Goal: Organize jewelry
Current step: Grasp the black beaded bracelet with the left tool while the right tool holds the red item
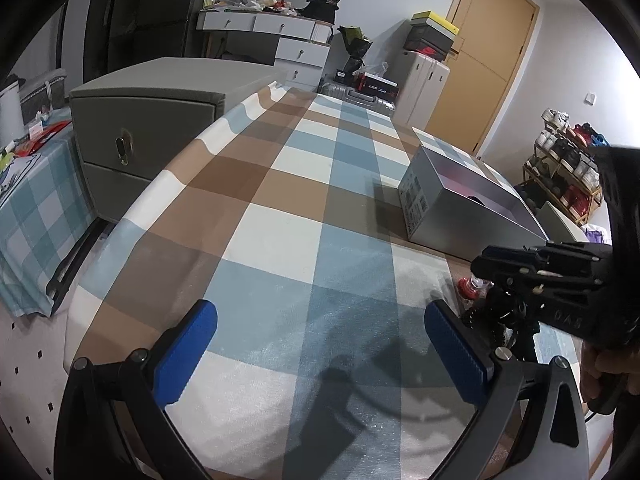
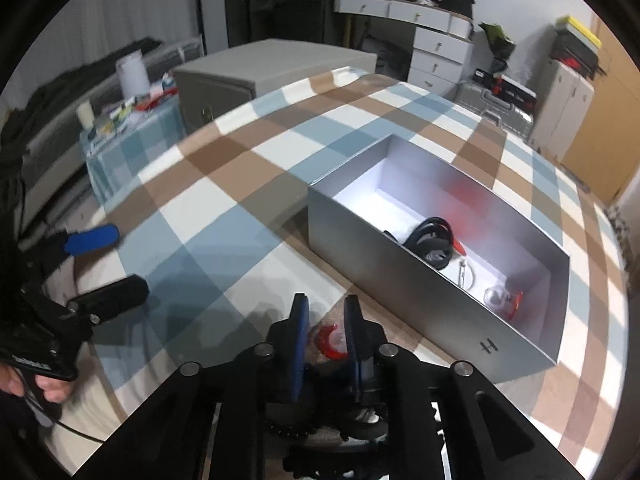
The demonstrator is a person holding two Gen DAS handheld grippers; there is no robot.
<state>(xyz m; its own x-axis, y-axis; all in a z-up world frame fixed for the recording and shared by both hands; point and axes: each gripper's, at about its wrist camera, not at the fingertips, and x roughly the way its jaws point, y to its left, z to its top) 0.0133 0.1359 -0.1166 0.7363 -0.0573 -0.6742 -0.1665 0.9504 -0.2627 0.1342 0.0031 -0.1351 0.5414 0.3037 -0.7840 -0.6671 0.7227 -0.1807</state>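
Note:
A silver open box (image 2: 432,304) stands on the checked table (image 2: 240,208); it also shows in the left wrist view (image 1: 448,208). Inside lie a black coiled bracelet (image 2: 430,242), a silver ring (image 2: 466,272) and a clear-and-red ring piece (image 2: 506,302). My right gripper (image 2: 326,320) is nearly shut, its blue pads (image 2: 353,332) on either side of a red and clear ring (image 2: 330,342) on the table; contact is unclear. That ring shows red in the left wrist view (image 1: 469,287). A black bead strand (image 2: 296,432) lies under the right gripper. My left gripper (image 1: 320,344) is open and empty above the cloth.
A grey drawer cabinet (image 1: 148,120) stands beyond the table's left edge. A small side table with clutter (image 2: 120,120) is at the left. A white dresser (image 1: 280,36), suitcases and a wooden door (image 1: 484,52) are at the back. A shoe rack (image 1: 568,168) is at the right.

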